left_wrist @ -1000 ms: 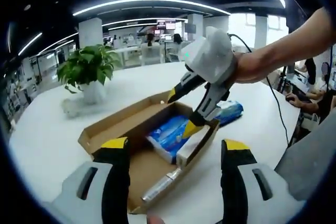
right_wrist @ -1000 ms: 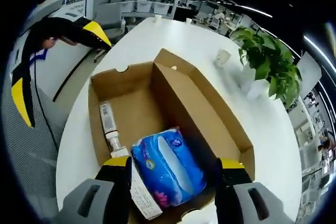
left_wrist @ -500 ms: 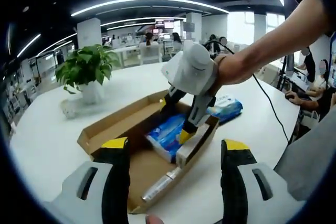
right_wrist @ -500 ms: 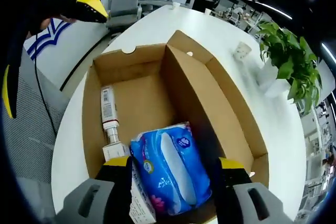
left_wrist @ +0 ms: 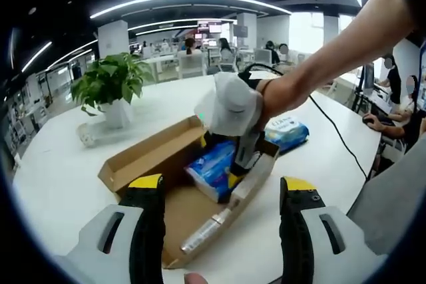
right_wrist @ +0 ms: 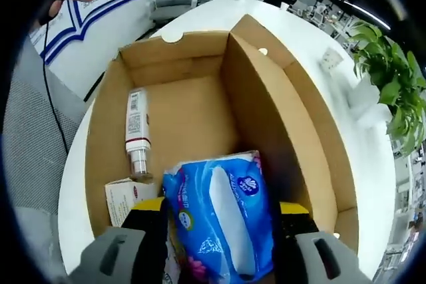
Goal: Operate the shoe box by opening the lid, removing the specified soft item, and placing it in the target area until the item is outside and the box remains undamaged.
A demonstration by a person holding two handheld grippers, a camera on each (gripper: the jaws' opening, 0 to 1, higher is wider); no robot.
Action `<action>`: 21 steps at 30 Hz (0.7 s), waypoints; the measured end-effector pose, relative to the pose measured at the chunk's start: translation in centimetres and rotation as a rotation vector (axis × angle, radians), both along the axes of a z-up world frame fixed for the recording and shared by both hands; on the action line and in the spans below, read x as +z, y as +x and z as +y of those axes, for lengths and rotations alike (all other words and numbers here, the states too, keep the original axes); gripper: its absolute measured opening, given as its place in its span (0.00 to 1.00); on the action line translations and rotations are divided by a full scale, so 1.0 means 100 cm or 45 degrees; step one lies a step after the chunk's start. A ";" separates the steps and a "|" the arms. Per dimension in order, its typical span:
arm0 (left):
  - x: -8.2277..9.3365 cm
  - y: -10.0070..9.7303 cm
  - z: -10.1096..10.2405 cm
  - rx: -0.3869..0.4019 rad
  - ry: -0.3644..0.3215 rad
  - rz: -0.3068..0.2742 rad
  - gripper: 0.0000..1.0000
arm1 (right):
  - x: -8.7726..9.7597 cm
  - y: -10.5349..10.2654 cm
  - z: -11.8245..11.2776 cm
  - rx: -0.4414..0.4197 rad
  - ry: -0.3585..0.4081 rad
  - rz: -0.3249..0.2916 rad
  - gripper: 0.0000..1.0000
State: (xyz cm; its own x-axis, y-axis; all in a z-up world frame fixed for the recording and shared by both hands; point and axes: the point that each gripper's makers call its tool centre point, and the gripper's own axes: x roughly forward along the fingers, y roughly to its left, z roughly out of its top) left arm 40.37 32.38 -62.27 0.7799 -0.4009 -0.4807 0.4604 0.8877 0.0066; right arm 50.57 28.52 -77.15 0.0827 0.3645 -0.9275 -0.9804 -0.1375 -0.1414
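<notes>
Office hall, open-plan, strip lights overhead; white round desk carrying the items below.

Shoe box: brown cardboard, lid folded back flat beside it, interior exposed.

Blue tissue pack: soft item, lying inside the shoe box at the end nearest the right tool, next to the wall that adjoins the lid.

White tube: inside the shoe box, along the opposite wall from the lid.

Small white carton: inside the shoe box, just beside the tissue pack.

Second tissue pack: on the desk outside the shoe box.

Potted plant: on the desk beyond the lid.

Right tool: lowered into the shoe box, jaws spread either side of the blue tissue pack, not visibly clamped.

Left tool: jaws apart, empty, short of the shoe box.
</notes>
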 end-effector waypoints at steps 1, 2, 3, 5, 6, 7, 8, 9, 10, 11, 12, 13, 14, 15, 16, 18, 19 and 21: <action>0.000 0.000 0.000 0.000 0.001 0.000 0.69 | -0.003 0.000 -0.001 0.001 -0.014 -0.002 0.61; 0.000 0.000 0.000 0.000 0.003 0.001 0.68 | -0.007 0.001 -0.002 0.005 -0.026 -0.006 0.61; 0.000 0.000 0.000 0.000 0.003 0.001 0.68 | -0.010 0.002 -0.003 0.009 -0.039 -0.010 0.61; -0.001 0.000 0.001 0.000 0.003 0.007 0.68 | -0.014 0.003 -0.005 0.019 -0.061 -0.017 0.61; -0.003 -0.001 0.000 -0.003 -0.003 0.015 0.68 | -0.017 0.002 -0.005 0.021 -0.074 -0.020 0.61; -0.003 -0.001 0.001 -0.003 -0.005 0.020 0.68 | -0.019 0.002 -0.005 0.014 -0.082 -0.019 0.61; -0.004 -0.001 0.001 -0.001 0.000 0.020 0.68 | -0.021 0.002 -0.005 0.002 -0.089 -0.023 0.61; -0.004 -0.001 0.002 -0.001 0.002 0.021 0.68 | -0.021 0.002 -0.005 -0.003 -0.096 -0.015 0.61; -0.004 -0.001 0.002 0.003 -0.001 0.019 0.68 | -0.020 0.002 -0.005 -0.008 -0.104 -0.011 0.61; -0.004 0.000 0.002 0.004 -0.002 0.018 0.68 | -0.020 0.001 -0.006 -0.008 -0.105 -0.004 0.61; -0.004 0.000 0.002 0.005 -0.002 0.016 0.68 | -0.019 0.002 -0.007 -0.005 -0.100 -0.001 0.61; -0.003 0.000 0.001 0.004 -0.003 0.015 0.68 | -0.019 0.002 -0.008 -0.006 -0.085 0.006 0.60; -0.004 0.000 0.000 0.000 -0.003 0.017 0.68 | -0.020 0.002 -0.009 -0.011 -0.075 0.014 0.60; -0.004 -0.001 -0.001 -0.004 0.001 0.018 0.68 | -0.020 0.001 -0.009 -0.015 -0.070 0.022 0.60; -0.005 -0.001 -0.001 -0.009 0.005 0.020 0.68 | -0.020 0.001 -0.009 -0.014 -0.065 0.024 0.59; -0.005 -0.002 -0.003 -0.017 0.007 0.023 0.68 | -0.020 0.000 -0.009 -0.017 -0.057 0.028 0.58; -0.006 -0.002 -0.003 -0.022 0.013 0.024 0.68 | -0.020 0.000 -0.009 -0.017 -0.056 0.027 0.57; -0.006 -0.003 -0.003 -0.020 0.010 0.027 0.68 | -0.019 -0.003 -0.009 -0.020 -0.047 0.027 0.55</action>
State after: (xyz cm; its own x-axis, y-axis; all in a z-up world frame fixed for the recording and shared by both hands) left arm 40.09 32.09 -62.90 0.7629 -0.4092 -0.5005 0.4744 0.8803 0.0035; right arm 50.24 27.57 -79.06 0.0682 0.3292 -0.9418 -0.9852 -0.1264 -0.1155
